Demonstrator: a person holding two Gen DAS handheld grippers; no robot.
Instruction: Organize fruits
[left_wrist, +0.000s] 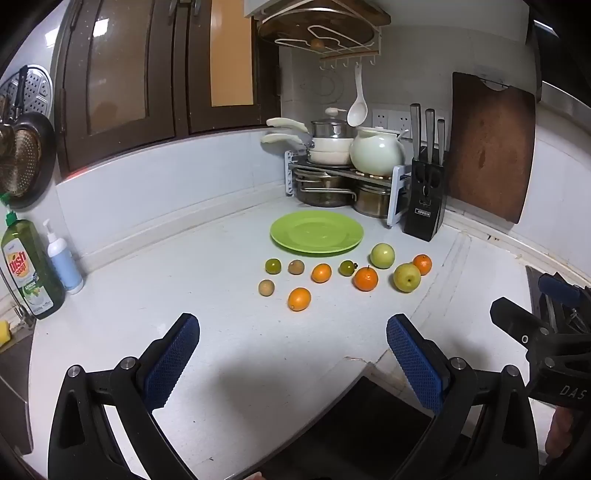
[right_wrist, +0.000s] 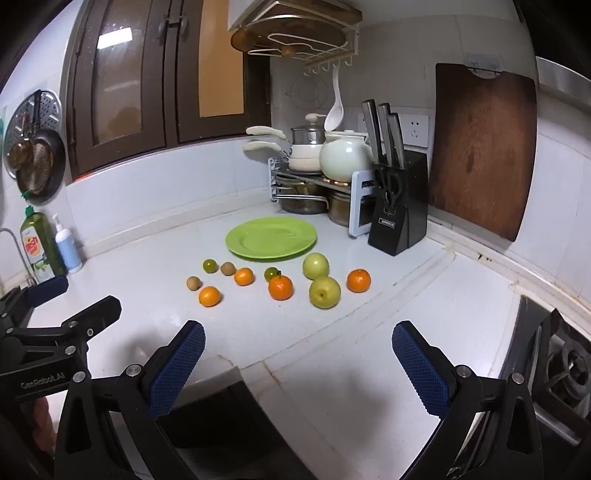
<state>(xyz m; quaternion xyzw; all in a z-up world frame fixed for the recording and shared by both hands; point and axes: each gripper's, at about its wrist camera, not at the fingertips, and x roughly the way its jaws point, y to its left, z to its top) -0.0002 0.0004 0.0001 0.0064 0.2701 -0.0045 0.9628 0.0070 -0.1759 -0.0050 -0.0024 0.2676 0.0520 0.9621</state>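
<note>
A green plate (left_wrist: 291, 232) (right_wrist: 251, 240) lies empty on the white counter near the back corner. In front of it lie several loose fruits: two yellow-green apples (left_wrist: 406, 277) (right_wrist: 324, 292), several oranges (left_wrist: 365, 278) (right_wrist: 280, 287), two small dark green fruits (left_wrist: 273, 266) (right_wrist: 209, 265) and two small brown ones (left_wrist: 266, 287) (right_wrist: 193, 283). My left gripper (left_wrist: 293, 354) is open and empty, well short of the fruits. My right gripper (right_wrist: 298, 360) is open and empty, also near the counter's front edge. Each gripper shows at the side of the other's view.
A pot rack (left_wrist: 332, 173) with pans and a white teapot (right_wrist: 345, 155), a black knife block (left_wrist: 424, 192) (right_wrist: 399, 218) and a leaning wooden board (right_wrist: 484, 147) stand behind the plate. Soap bottles (left_wrist: 29, 266) stand at far left. A stove (right_wrist: 561, 369) lies at right.
</note>
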